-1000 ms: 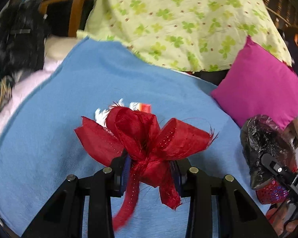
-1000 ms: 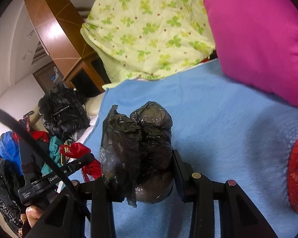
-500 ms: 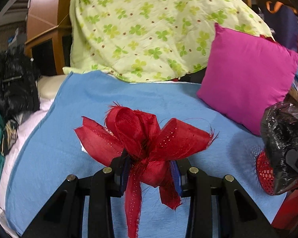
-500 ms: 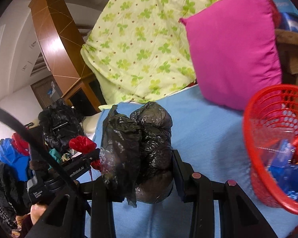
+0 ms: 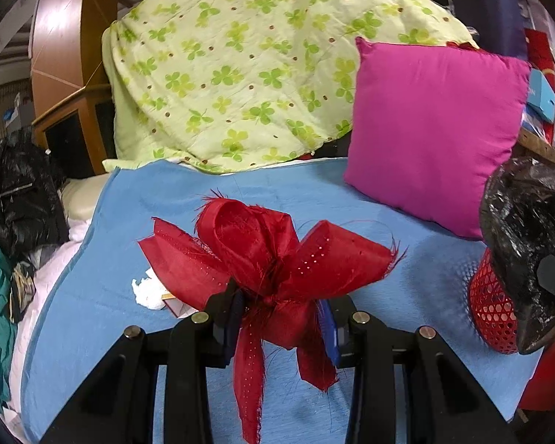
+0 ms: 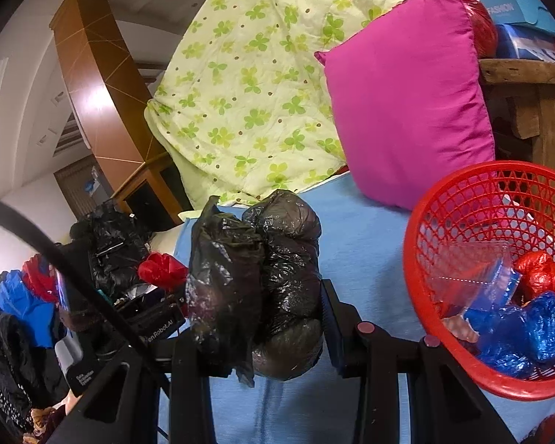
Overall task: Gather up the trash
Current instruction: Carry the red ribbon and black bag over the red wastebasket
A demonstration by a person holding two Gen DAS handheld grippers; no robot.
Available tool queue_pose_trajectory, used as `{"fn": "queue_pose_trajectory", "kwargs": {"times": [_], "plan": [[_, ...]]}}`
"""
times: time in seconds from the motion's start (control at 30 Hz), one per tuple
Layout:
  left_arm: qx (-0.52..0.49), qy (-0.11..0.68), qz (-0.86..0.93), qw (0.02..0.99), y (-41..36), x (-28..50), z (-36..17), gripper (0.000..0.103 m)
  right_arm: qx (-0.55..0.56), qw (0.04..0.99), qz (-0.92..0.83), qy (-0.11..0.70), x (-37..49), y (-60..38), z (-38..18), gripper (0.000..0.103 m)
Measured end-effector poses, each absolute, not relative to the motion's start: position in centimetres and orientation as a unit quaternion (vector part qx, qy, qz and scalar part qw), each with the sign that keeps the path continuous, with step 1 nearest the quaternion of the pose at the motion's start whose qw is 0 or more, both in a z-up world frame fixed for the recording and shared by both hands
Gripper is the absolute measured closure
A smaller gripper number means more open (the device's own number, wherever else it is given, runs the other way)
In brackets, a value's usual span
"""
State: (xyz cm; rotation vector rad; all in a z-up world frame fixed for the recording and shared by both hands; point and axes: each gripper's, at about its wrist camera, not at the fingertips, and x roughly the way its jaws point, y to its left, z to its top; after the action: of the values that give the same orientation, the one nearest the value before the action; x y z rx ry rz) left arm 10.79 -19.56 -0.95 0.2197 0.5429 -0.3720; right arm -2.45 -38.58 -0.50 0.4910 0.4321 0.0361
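My left gripper (image 5: 281,318) is shut on a red fabric ribbon bow (image 5: 266,259) and holds it above the blue blanket (image 5: 111,288). My right gripper (image 6: 259,318) is shut on a crumpled black plastic bag (image 6: 262,273), which also shows at the right edge of the left wrist view (image 5: 529,244). A red mesh basket (image 6: 425,229) sits on the blanket to the right of the right gripper and holds blue, red and clear wrappers. The basket shows in the left wrist view (image 5: 488,314) under the black bag. A white crumpled tissue (image 5: 148,292) and a small carton lie behind the bow.
A magenta pillow (image 5: 433,125) and a green clover-print quilt (image 5: 240,66) stand at the back of the blanket. Black clothing and bags (image 5: 18,199) are piled at the left. A wooden stool (image 6: 529,92) with boxes stands behind the basket.
Both grippers have swung right and tilted up with their loads. The red basket has come into the right wrist view and grown closer. The tissue shows again behind the bow.
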Motion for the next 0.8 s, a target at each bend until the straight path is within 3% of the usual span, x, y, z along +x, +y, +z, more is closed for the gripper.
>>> {"fn": "queue_pose_trajectory", "kwargs": {"times": [0.8], "plan": [[0.138, 0.242, -0.204, 0.939, -22.7, 9.1, -1.1, 0.064, 0.256, 0.947, 0.011, 0.192, -4.1, -40.0, -0.5, 0.063]]}}
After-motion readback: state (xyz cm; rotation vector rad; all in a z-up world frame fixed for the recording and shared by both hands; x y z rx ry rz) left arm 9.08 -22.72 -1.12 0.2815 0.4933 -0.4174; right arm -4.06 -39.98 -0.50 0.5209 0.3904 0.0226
